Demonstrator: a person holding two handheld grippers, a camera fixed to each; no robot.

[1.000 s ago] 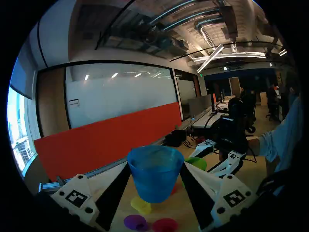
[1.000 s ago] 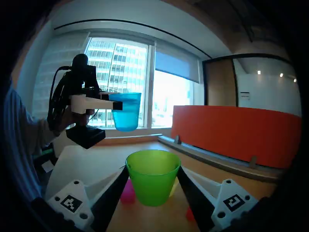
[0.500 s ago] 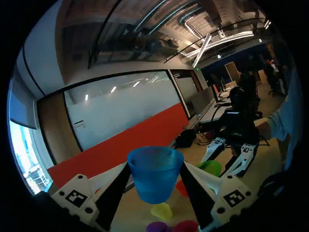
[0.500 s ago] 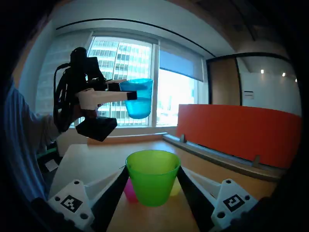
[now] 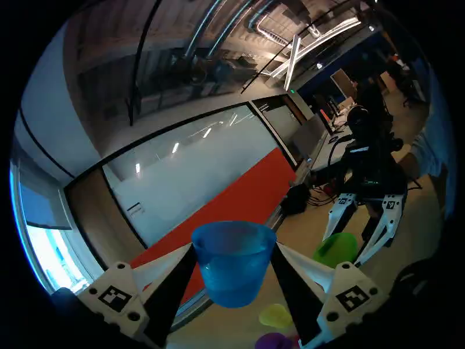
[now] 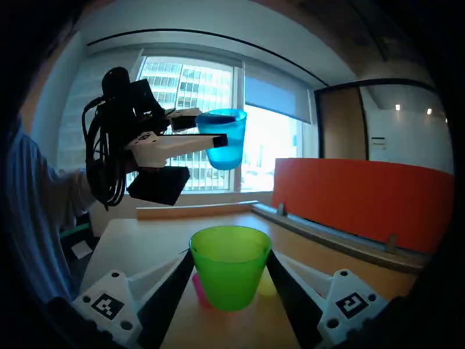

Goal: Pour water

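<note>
A translucent blue cup [image 5: 233, 269] with water in its lower part sits between the fingers of my left gripper [image 5: 233, 273], which is shut on it and tilted. In the right gripper view that blue cup [image 6: 223, 139] hangs high at upper left, held by the left gripper [image 6: 212, 132] and a person's hand [image 6: 87, 180]. My right gripper [image 6: 231, 273] is shut on a green cup [image 6: 231, 272], upright above the wooden table [image 6: 232, 331]. The left gripper view shows the green cup [image 5: 336, 249] lower right, in the right gripper [image 5: 363, 230].
Small coloured cups lie on the table: a yellow one [image 5: 275, 315] and a purple one [image 5: 273, 341], and a pink one [image 6: 199, 286] behind the green cup. An orange partition [image 6: 360, 200] runs along the table's far side. Windows [image 6: 192, 110] are behind.
The left gripper has risen and moved toward the green cup with the blue cup, tilting more. The right gripper and green cup have stayed almost still.
</note>
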